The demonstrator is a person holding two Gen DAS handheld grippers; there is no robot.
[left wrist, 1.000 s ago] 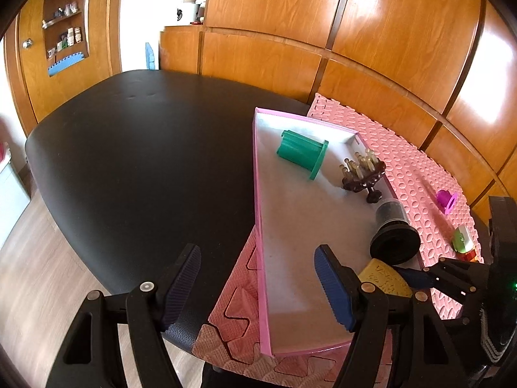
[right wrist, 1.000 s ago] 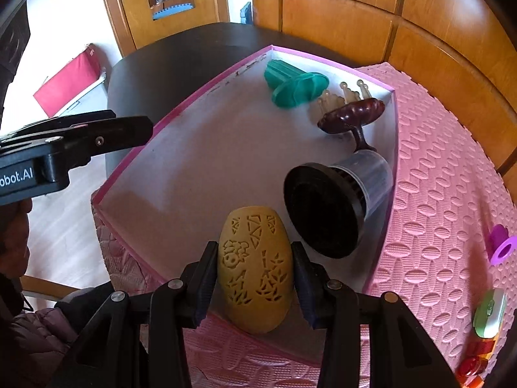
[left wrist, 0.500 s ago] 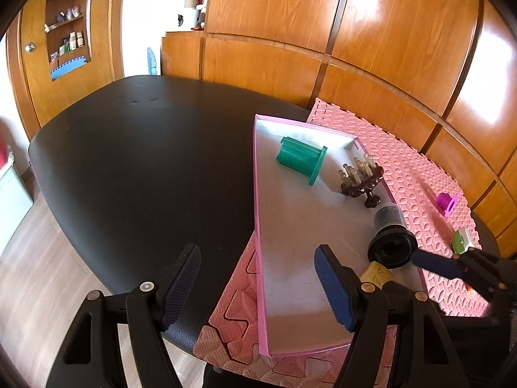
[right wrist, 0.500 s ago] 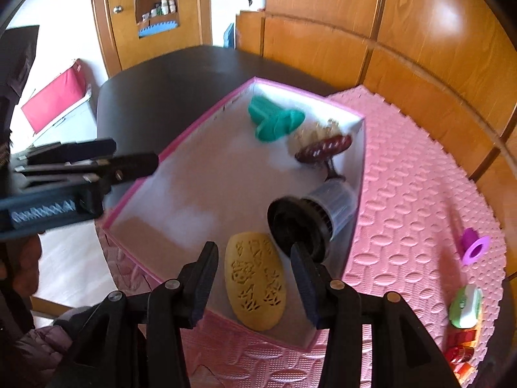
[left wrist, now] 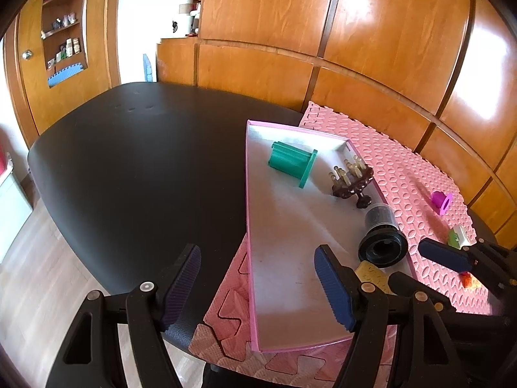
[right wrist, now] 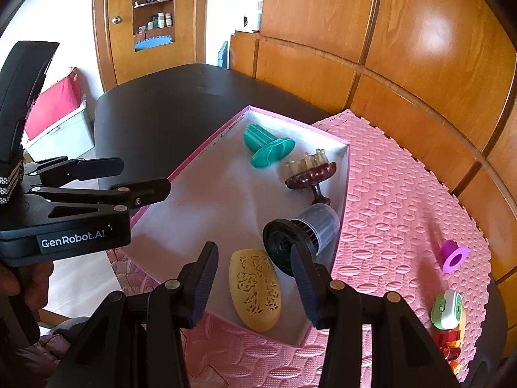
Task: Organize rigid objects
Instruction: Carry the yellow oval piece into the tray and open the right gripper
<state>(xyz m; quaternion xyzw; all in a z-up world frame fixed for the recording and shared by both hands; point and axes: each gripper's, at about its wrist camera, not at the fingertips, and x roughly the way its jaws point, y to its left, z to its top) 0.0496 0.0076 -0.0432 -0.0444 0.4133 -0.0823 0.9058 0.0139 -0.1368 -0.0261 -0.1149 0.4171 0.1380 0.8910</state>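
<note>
Yellow perforated oval (right wrist: 255,289) now lies released in the pink box (right wrist: 342,190), beside the black-capped jar (right wrist: 300,237). Right gripper (right wrist: 253,274) has lifted away, fingers apart and empty; left gripper (left wrist: 258,283) hangs wide, idle. Mat items likely remain.

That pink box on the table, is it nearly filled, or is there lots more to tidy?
Four things lie in the pink box: green spool, brown stand, black-capped cup, yellow oval. Both the right gripper and left gripper are open, holding nothing. Left on the mat: purple piece, green-white toy, red bits.
</note>
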